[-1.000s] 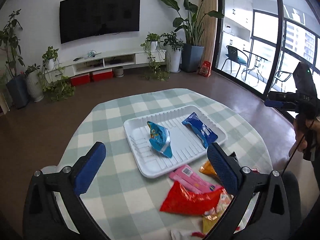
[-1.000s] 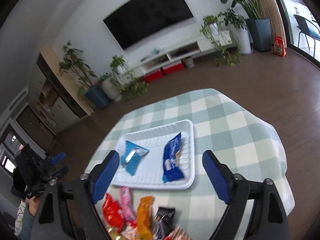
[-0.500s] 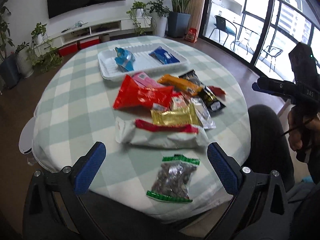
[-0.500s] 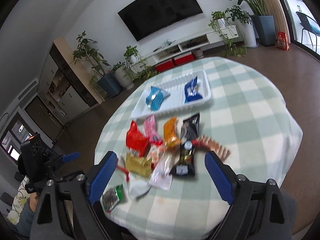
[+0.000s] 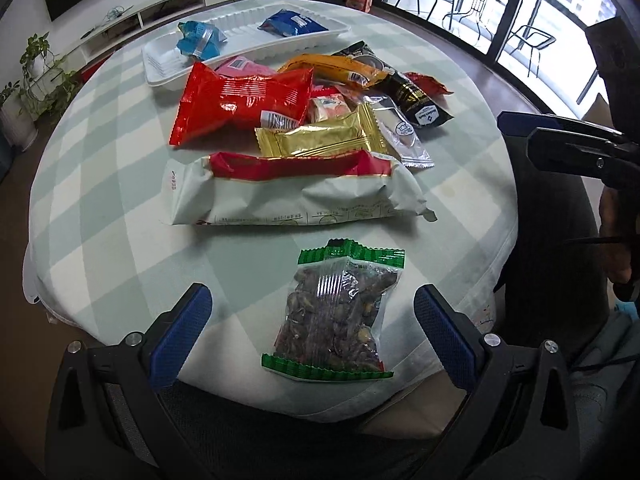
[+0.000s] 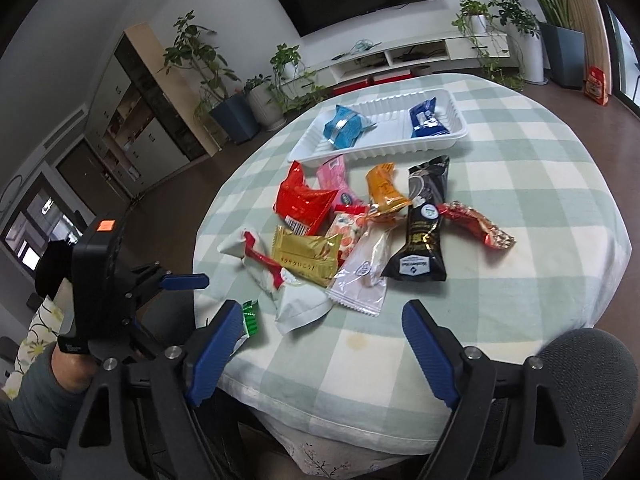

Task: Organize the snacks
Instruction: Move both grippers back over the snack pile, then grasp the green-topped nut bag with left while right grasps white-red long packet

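My left gripper (image 5: 312, 294) is open and points down at a clear nut bag with green ends (image 5: 336, 312), which lies between its fingers at the table's near edge, untouched. Beyond it lie a long white-and-red pack (image 5: 296, 196), a gold pack (image 5: 320, 140), a red bag (image 5: 240, 100) and orange, black and pink packs. The white tray (image 5: 160, 68) at the far side holds a light blue pack (image 5: 200, 40) and a dark blue pack (image 5: 288, 22). My right gripper (image 6: 322, 312) hovers near the same pile (image 6: 360, 224). Its jaws are closing but still wide, and its pads touch nothing.
The round table (image 6: 540, 184) has a green-and-white checked cloth. A dark grey chair seat (image 6: 580, 380) sits under the right gripper. A hand holds the left gripper body (image 6: 100, 280) at the left. Plants, a TV wall and glass doors stand further off.
Both grippers drew back from the tray to the table's near edge and tipped downward. The snack pile and the nut bag came into view. The right jaws narrowed slightly.
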`<state>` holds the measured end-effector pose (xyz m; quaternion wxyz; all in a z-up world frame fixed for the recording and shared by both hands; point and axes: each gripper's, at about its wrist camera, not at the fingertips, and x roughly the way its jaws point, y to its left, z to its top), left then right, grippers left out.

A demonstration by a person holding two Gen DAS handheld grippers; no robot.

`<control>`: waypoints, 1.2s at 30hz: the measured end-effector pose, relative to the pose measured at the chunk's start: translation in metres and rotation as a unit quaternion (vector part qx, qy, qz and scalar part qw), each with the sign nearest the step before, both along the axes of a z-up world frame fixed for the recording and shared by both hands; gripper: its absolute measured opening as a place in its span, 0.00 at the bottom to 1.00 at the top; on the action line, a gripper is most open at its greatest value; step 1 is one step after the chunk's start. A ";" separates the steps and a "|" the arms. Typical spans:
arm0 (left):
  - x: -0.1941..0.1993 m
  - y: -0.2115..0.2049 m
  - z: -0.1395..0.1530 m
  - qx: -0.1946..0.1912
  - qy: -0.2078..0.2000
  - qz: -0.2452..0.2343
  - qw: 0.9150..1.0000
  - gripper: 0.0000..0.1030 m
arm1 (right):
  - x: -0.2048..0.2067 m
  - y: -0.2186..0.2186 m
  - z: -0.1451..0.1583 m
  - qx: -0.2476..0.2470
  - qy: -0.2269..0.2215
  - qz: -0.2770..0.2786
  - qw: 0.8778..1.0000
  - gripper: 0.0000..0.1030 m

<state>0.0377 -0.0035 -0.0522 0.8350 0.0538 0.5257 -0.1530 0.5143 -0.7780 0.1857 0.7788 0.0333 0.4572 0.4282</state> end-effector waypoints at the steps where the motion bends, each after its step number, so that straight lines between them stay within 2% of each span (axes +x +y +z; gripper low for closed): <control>1: 0.001 0.000 -0.001 -0.002 0.002 -0.002 1.000 0.99 | -0.001 0.004 -0.001 -0.004 0.000 0.007 1.000 0.81; 4: 0.006 0.000 -0.003 -0.009 0.008 -0.006 1.000 0.98 | -0.003 0.019 -0.004 -0.027 -0.006 0.037 0.999 0.80; 6: 0.009 -0.001 -0.005 -0.013 0.014 -0.009 1.000 0.92 | -0.006 0.032 -0.007 -0.049 -0.012 0.063 0.997 0.75; 10: 0.013 -0.003 -0.013 -0.012 0.032 -0.013 0.999 0.59 | -0.007 0.048 -0.011 -0.065 -0.009 0.102 0.993 0.71; 16: 0.011 0.000 -0.011 -0.011 0.029 -0.015 0.999 0.47 | -0.001 0.068 -0.009 -0.075 -0.008 0.152 0.986 0.68; 20: 0.009 0.003 -0.010 -0.021 0.025 -0.009 0.999 0.36 | -0.002 0.088 -0.006 -0.088 -0.025 0.199 0.976 0.64; 26: 0.001 0.007 -0.009 -0.034 0.016 0.007 0.999 0.30 | 0.003 0.113 -0.009 -0.110 -0.029 0.238 0.965 0.59; 33: -0.010 0.017 -0.007 -0.057 0.004 0.028 0.998 0.30 | 0.013 0.131 -0.014 -0.139 -0.033 0.251 0.958 0.55; 36: -0.012 0.021 -0.010 -0.061 0.005 0.034 0.998 0.30 | 0.011 0.137 -0.023 -0.170 -0.029 0.268 0.948 0.46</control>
